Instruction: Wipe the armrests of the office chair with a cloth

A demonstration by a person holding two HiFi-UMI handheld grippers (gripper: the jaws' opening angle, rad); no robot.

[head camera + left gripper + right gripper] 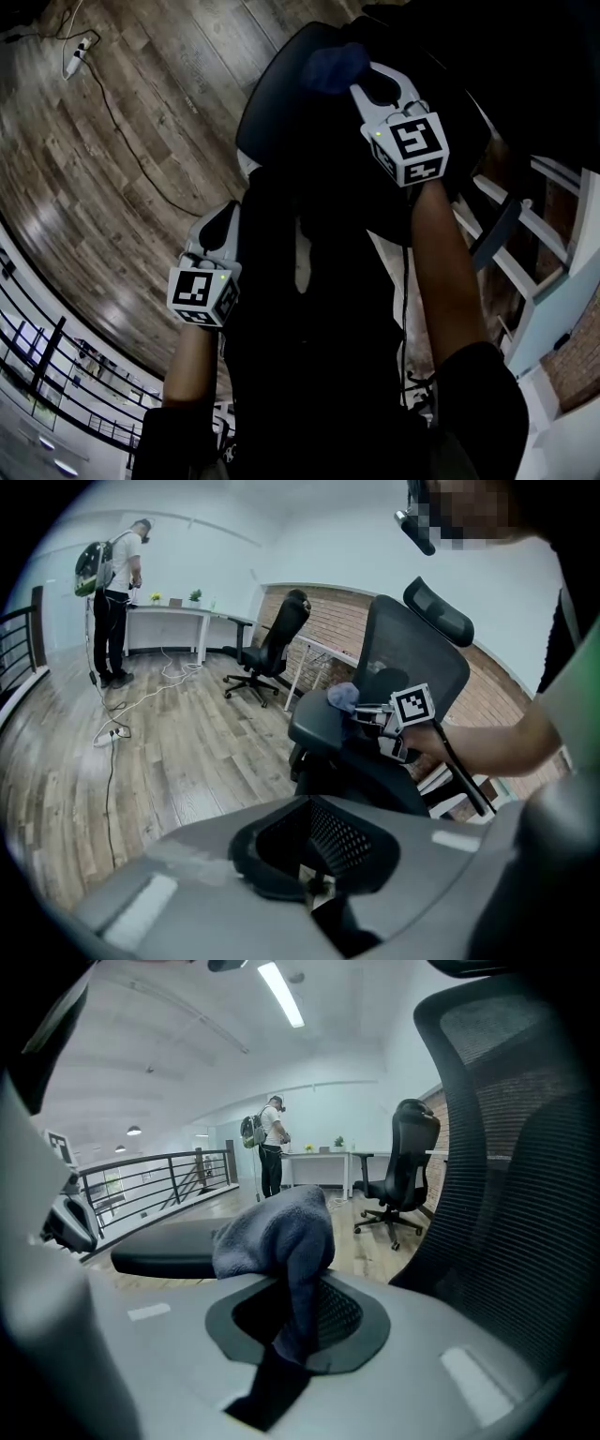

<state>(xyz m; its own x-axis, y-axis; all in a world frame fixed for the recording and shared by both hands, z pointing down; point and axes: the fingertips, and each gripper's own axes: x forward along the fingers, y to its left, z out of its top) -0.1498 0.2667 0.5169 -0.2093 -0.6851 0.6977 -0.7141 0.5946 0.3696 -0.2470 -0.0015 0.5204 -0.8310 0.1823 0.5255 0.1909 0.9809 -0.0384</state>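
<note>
Stands on a plank floor, with a power strip and its cable at far left and a black railing at lower left. Far off on that side, another person with a green backpack at a white desk, and a second chair on castors just beyond.

Holds the left gripper low and close to the body, well apart from the office chair, jaws pressed together with nothing between them.

Next along, the near armrest: a flat black pad, lying level, floor and railing behind it. Rests the blue-grey cloth in a loose bunch over the end of that pad, touching it as far as can be told.

Pinches one hanging fold of the cloth in the right gripper, jaws closed on the fabric, the rest of the cloth bulging up and over their tips. Reaches forward with it over the dark seat, marker cube uppermost.

At far right, the mesh backrest close beside that gripper, then a white frame against a brick wall.
</note>
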